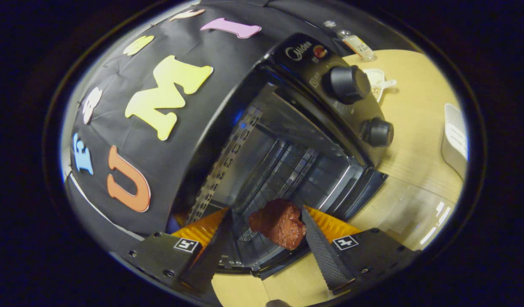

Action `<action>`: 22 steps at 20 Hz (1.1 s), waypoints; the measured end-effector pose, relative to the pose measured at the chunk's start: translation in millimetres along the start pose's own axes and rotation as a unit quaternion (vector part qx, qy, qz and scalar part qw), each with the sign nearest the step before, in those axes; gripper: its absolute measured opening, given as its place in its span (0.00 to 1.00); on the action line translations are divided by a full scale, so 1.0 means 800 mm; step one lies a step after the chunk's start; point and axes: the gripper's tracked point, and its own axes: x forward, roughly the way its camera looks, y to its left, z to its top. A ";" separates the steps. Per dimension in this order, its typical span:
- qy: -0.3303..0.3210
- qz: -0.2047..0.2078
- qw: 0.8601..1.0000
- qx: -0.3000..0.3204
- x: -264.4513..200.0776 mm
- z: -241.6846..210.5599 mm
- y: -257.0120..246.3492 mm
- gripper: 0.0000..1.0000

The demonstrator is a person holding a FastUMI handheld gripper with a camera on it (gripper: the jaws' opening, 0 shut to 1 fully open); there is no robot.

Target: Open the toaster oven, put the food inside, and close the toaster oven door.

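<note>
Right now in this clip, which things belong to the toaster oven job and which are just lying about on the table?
Job:
- black toaster oven with two knobs, door down
- reddish-brown chunk of food, between the gripper jaws at the oven mouth; it touches one jaw, with a gap to the other

Lying about:
- small clear bottle behind the oven
- white scoop-like dish
- white box-shaped item on the wooden table

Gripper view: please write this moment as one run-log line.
toaster oven: door open | food: touching one finger, at oven mouth | gripper: open | door closing: not done
</note>
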 end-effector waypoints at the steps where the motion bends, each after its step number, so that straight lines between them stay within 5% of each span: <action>1: -0.004 -0.009 1.000 -0.022 -0.006 0.003 -0.004 0.99; 12: -0.016 -0.011 0.976 -0.216 -0.096 0.058 -0.006 1.00; 22: 0.066 0.000 0.913 -0.402 -0.201 0.046 -0.056 1.00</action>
